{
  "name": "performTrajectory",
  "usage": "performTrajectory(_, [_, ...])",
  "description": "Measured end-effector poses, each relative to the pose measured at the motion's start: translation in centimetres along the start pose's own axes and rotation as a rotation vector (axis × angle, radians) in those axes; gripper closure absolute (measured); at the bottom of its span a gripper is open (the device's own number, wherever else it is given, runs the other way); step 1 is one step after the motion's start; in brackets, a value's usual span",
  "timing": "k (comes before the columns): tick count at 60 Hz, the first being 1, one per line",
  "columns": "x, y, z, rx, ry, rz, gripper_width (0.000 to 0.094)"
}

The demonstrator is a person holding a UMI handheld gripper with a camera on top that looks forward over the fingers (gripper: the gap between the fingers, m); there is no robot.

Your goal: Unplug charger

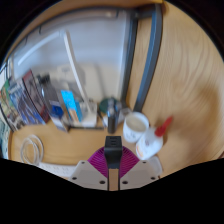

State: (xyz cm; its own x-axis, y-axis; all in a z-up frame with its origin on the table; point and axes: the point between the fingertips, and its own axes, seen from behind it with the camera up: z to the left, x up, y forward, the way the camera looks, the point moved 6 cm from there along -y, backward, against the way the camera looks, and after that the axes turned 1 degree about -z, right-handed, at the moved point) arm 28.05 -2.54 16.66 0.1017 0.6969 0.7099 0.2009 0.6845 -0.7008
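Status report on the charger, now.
Tool shut on small black charger block, pink pads on both its sides. Wooden desk beyond. White round container close ahead, not blocking.

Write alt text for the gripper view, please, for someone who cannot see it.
The gripper holds a small black charger between its jaws, above a wooden table. Beyond it sit a white cup, a dark cup and other clutter.
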Motion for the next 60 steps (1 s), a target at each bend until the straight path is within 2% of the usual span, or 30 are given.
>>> performTrajectory(6, [-5.4,2.5,-1.4,-0.034,-0.039,0.163,0.0827])
performTrajectory(13, [-9.2,4.5,-1.7,-0.036,-0.018,0.274,0.0827])
performTrajectory(32, [-11.5,6.4,-2.4,-0.027,-0.030,0.406,0.0799])
performTrajectory(43, [-11.1,6.8,-2.0,-0.023,-0.047,0.405,0.0712])
performTrajectory(44, [-11.0,6.8,-1.9,-0.023,-0.049,0.403,0.0694])
performTrajectory(45, [-10.9,6.8,-1.9,-0.024,-0.049,0.397,0.0629])
performTrajectory(47, [-10.5,6.8,-2.0,-0.030,-0.049,0.381,0.0604])
performTrajectory(54, [-8.1,6.2,-2.3,-0.039,-0.034,0.301,0.0600])
performTrajectory(56, [-7.2,5.7,-2.2,-0.033,-0.024,0.273,0.0550])
performTrajectory(57, [-6.6,5.3,-2.1,-0.029,-0.021,0.258,0.0475])
performTrajectory(60, [-4.6,4.0,-1.8,-0.015,-0.016,0.201,0.0396])
